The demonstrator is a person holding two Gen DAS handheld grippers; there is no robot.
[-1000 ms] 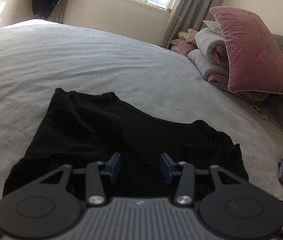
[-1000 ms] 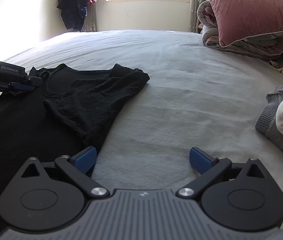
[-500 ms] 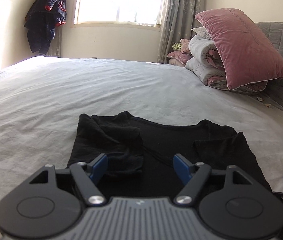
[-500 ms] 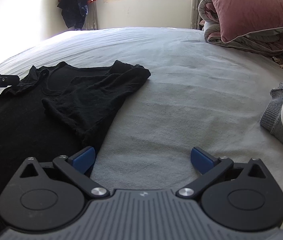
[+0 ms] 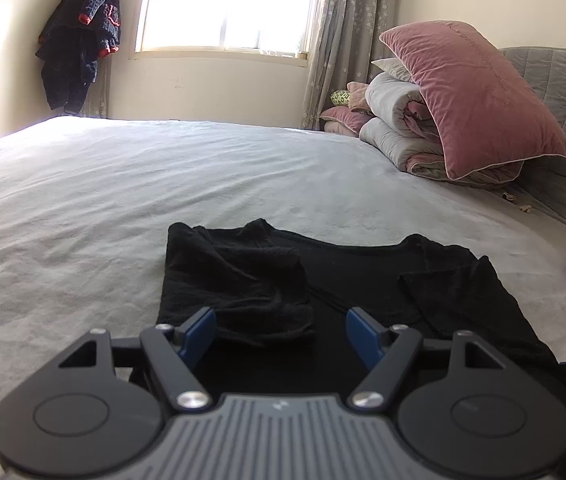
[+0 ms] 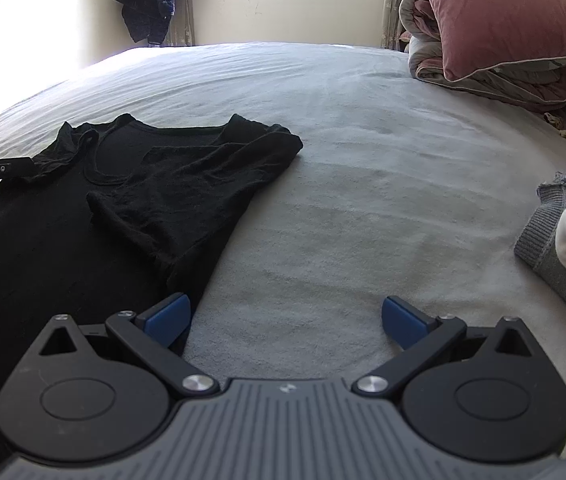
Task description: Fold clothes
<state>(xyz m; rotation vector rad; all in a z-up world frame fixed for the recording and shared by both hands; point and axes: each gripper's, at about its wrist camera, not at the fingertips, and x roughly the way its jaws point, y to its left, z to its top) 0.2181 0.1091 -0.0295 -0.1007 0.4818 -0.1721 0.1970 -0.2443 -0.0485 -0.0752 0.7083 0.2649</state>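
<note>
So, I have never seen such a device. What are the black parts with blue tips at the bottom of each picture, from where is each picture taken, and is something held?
They are hand-held tongs, one in each of a person's hands, with a camera on each looking forward along its two fingers. One picture comes from the left tongs, the other from the right tongs. Both are open and hold nothing. On the grey bed lies a black shirt, spread out with both sleeves folded inward. A pink pillow leans on rolled bedding at the head end, and folded grey and white clothes lie at the right edge.
</note>
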